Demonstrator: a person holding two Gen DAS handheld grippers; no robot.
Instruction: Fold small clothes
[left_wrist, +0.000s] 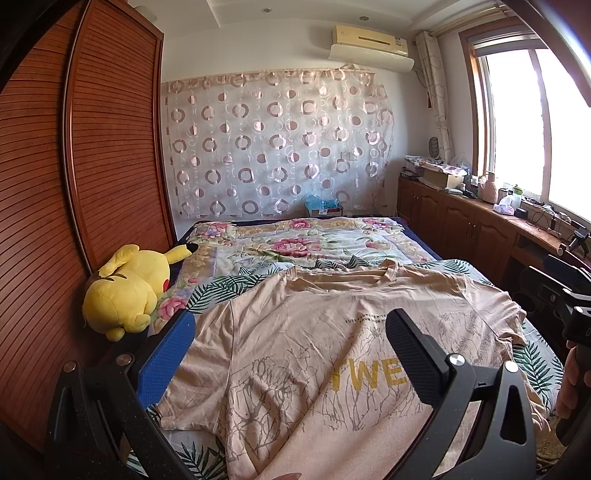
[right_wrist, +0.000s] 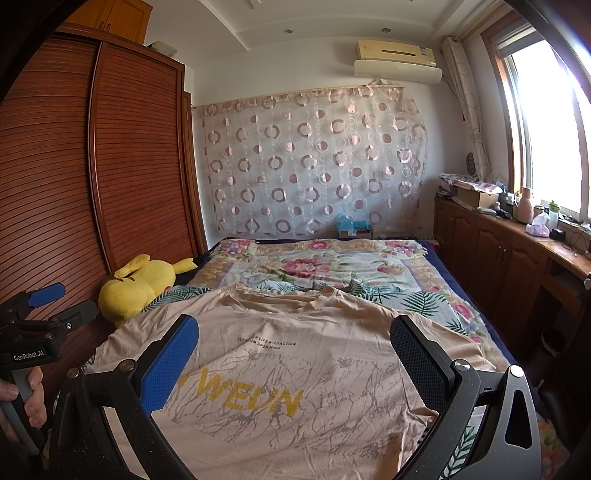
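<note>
T-shirt (right_wrist: 295, 369) flat — between spread fingers (right_wrist: 170, 365)

Left gripper (left_wrist: 291, 354) and right gripper (right_wrist: 295, 360) hover level, jaws spread wide.

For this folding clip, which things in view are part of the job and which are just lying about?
Part of the job:
T-shirt, spread flat on the bed
left gripper, open
right gripper, open

Just lying about:
yellow plush toy
floral quilt
clutter on the cabinet top
</note>
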